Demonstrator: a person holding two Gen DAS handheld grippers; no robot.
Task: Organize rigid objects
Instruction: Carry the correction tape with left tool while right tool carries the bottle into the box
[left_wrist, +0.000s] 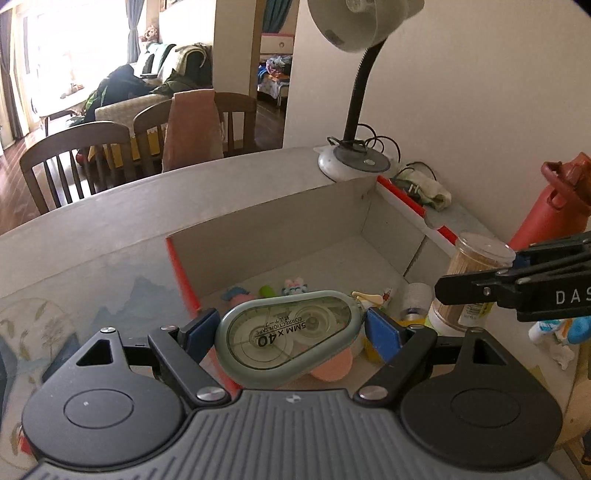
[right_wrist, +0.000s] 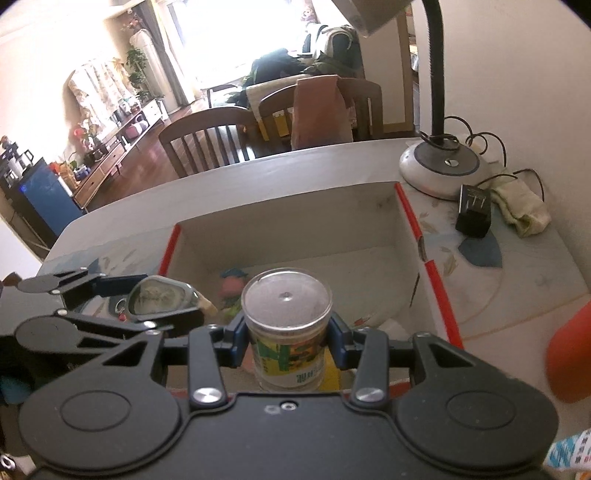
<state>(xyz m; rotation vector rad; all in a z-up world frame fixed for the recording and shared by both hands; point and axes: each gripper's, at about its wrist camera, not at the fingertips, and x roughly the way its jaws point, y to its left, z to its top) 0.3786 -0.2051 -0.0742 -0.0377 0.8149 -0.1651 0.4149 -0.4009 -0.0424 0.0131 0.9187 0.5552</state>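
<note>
Correction tape (left_wrist: 288, 332) sits clamped between the blue pads of my left gripper (left_wrist: 291, 328), its long axis running crosswise from pad to pad, roughly nine to three o'clock, the narrow nose toward three. It hangs over the near-left corner of the open box (left_wrist: 280, 221), with the red-edged left wall just under it at about seven o'clock, so I judge the coming release turns on carrying it toward twelve o'clock until it is clear of that wall. To the right, my right gripper (right_wrist: 288, 339) is closed on the toothpick jar (right_wrist: 287, 325), which stands upright, lid up, over the near edge of the same box. Small toys (left_wrist: 266, 291) lie on the box floor ahead of both grippers. Neither arm looks nearer; both hover at the front rim side by side.
</note>
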